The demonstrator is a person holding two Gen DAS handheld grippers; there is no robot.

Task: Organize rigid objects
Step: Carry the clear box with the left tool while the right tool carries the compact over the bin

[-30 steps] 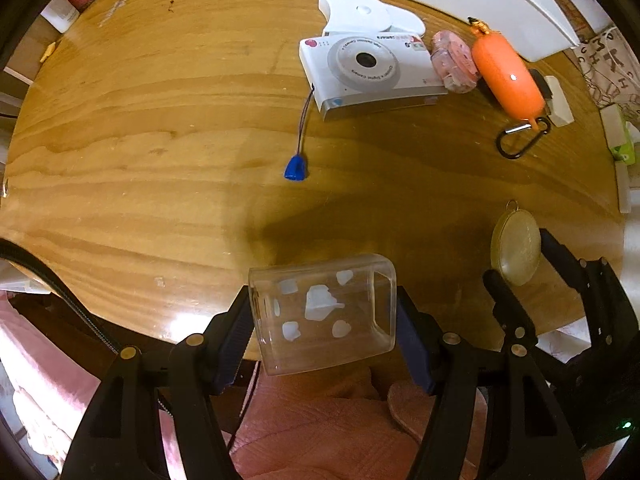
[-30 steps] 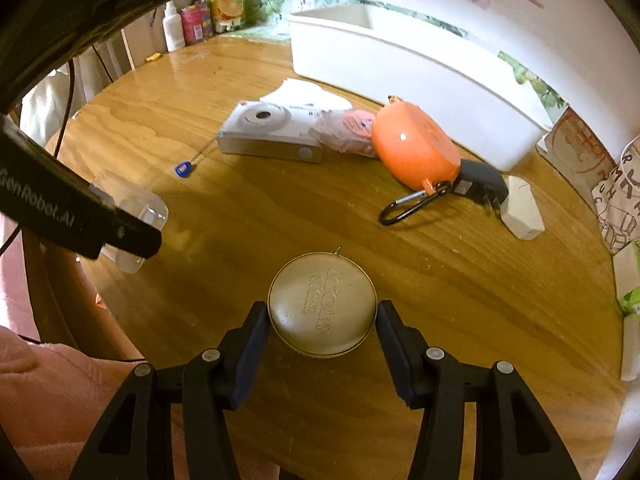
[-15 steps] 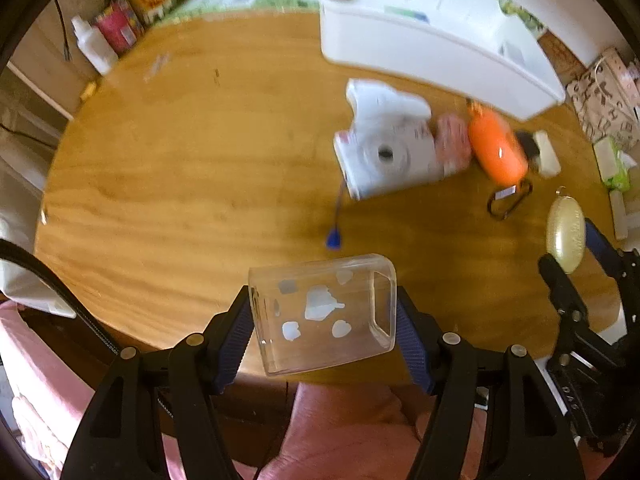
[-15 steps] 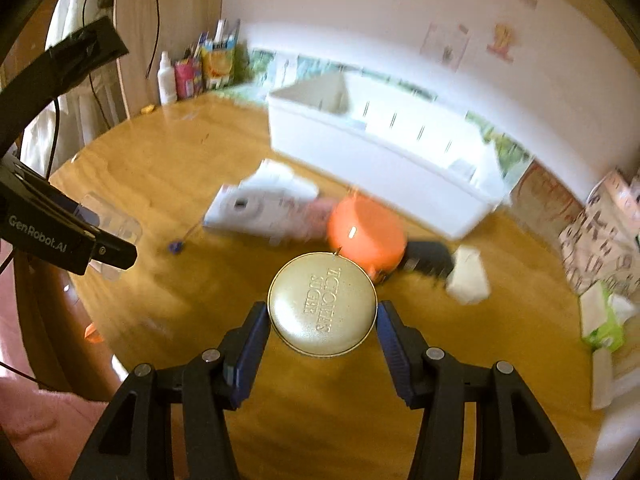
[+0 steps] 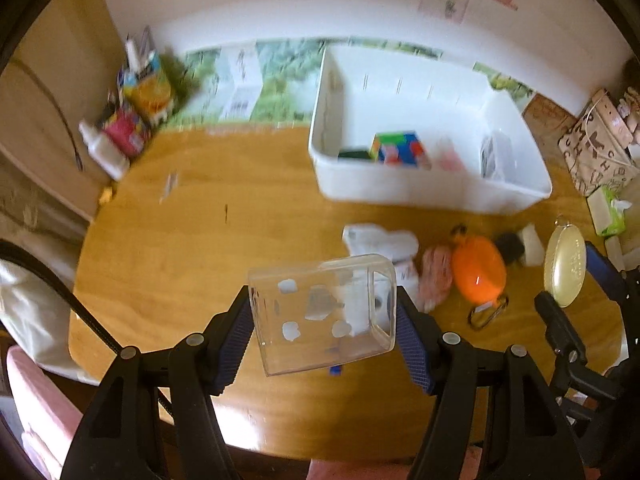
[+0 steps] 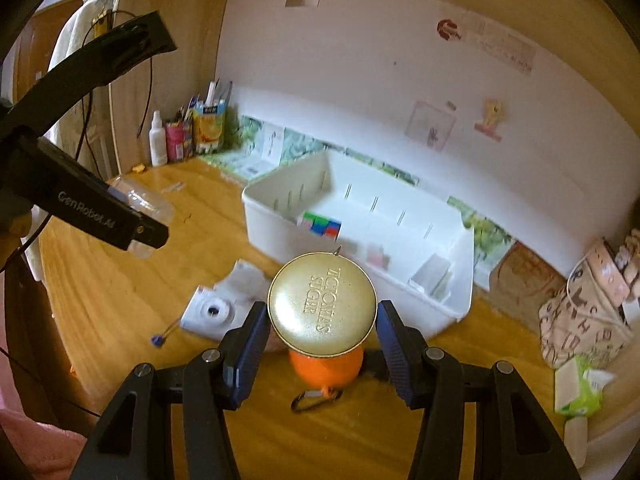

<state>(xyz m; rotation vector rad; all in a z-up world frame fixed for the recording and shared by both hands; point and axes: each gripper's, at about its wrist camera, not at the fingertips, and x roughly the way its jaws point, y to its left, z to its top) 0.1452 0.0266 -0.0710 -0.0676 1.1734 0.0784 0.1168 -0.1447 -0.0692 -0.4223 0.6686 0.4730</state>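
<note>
My left gripper [image 5: 324,320] is shut on a clear plastic box [image 5: 320,312] with white stickers, held above the wooden table. My right gripper [image 6: 322,330] is shut on a round gold tin [image 6: 322,304], also held in the air; the tin shows in the left wrist view [image 5: 566,266] at the right. A white bin [image 5: 424,188] stands at the back of the table and holds a colour cube [image 5: 398,150] and other small items. It also shows in the right wrist view [image 6: 360,248].
On the table [image 5: 200,240] before the bin lie a white instant camera [image 6: 212,312], a pink item [image 5: 434,276], an orange pouch [image 5: 478,276] with a carabiner, and a black charger [image 5: 510,246]. Bottles and cartons [image 5: 136,108] stand at the back left. Bags [image 6: 580,312] stand at right.
Both grippers have risen from the table and tilted up with their loads. The bin's inside and the back wall have come into view.
</note>
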